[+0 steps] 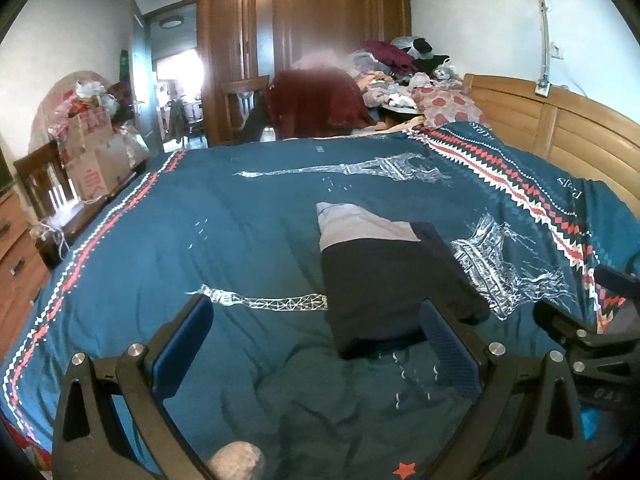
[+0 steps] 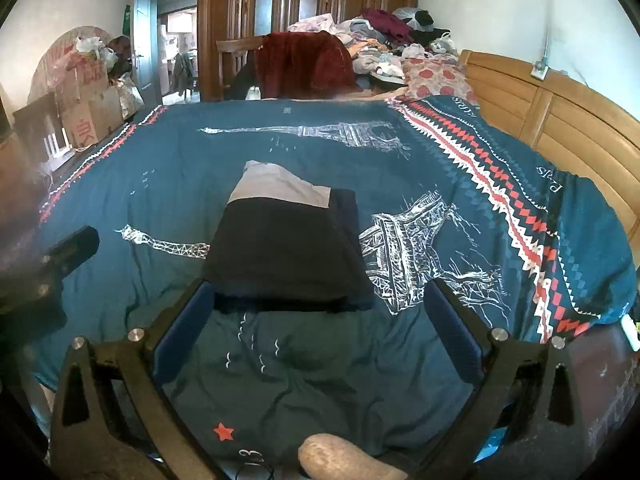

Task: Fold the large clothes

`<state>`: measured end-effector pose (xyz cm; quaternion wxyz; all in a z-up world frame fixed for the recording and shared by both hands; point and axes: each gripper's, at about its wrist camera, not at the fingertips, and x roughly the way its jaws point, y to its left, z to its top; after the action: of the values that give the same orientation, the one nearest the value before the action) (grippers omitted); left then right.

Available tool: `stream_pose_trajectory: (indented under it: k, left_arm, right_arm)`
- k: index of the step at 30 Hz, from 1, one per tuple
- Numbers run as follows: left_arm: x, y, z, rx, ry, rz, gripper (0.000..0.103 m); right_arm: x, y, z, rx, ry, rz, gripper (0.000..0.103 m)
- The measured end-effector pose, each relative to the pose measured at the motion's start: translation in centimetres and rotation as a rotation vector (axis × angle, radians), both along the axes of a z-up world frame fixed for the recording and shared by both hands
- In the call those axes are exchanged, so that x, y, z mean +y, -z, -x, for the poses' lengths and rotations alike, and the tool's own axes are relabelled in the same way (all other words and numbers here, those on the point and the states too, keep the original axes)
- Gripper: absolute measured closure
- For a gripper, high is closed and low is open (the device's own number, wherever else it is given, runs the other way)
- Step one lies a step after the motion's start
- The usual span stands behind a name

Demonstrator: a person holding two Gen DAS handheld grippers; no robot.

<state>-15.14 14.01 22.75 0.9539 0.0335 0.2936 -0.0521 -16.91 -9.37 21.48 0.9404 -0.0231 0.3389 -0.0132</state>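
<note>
A folded dark garment point(image 2: 286, 256) with a grey far end lies mid-bed on the teal quilt point(image 2: 160, 184). Left tongs point(image 1: 316, 344) and right tongs point(image 2: 320, 320) both hover wide, empty, just near of it.

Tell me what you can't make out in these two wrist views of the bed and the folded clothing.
- Folded garment: both views show only its top layers, so its type stays unknown.
- Figure in dark red: blurred in the left wrist view.
- Left gripper: right wrist view cuts it at the left edge.
- Clothes pile: items too small and tangled to separate.
</note>
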Motion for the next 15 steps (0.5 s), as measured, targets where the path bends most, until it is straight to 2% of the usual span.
stream_pose_trajectory:
  k: [15]
  left_arm:
    - [-0.22,-0.5,0.52,-0.015,0.007,0.007,0.0]
  right_arm:
    - [-1.07,0.52,-0.33,0.029,0.0,-0.053,0.0]
